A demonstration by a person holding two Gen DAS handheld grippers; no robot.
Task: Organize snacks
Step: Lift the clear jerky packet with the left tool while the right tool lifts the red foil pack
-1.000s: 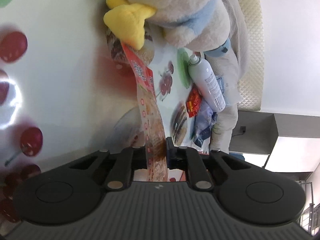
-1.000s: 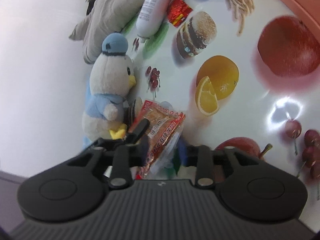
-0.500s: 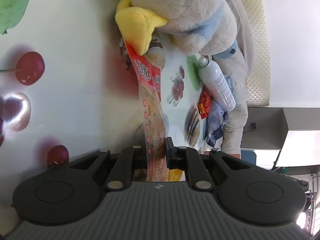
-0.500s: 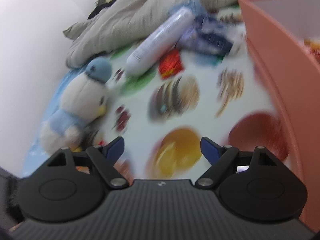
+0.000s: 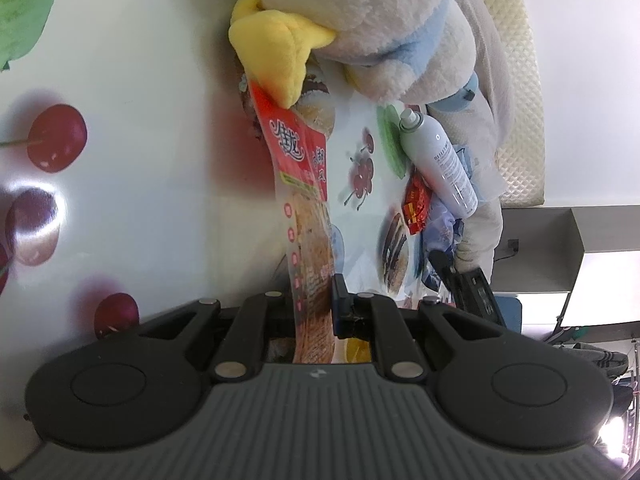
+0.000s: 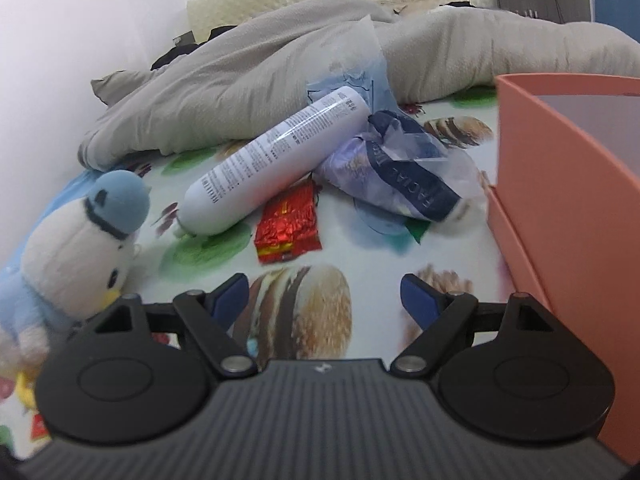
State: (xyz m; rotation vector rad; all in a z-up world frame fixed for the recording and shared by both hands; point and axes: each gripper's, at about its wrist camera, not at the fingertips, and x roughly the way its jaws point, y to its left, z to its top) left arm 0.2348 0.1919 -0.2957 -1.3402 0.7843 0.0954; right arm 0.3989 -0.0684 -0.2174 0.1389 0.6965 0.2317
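The left gripper (image 5: 314,312) pinches a long red-and-clear plastic snack packet (image 5: 304,208); the right gripper (image 6: 325,294) gapes wide, empty, above a fruit-printed tablecloth (image 6: 304,304).

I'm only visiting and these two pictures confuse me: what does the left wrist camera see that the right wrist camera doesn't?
Only the left wrist view shows the red snack packet pinched between the left gripper fingers. Only the right wrist view shows the orange box, the grey blanket spread out, and the right gripper with fingers wide apart, nothing between them. Both show the plush duck, the white spray bottle and the small red foil packet.
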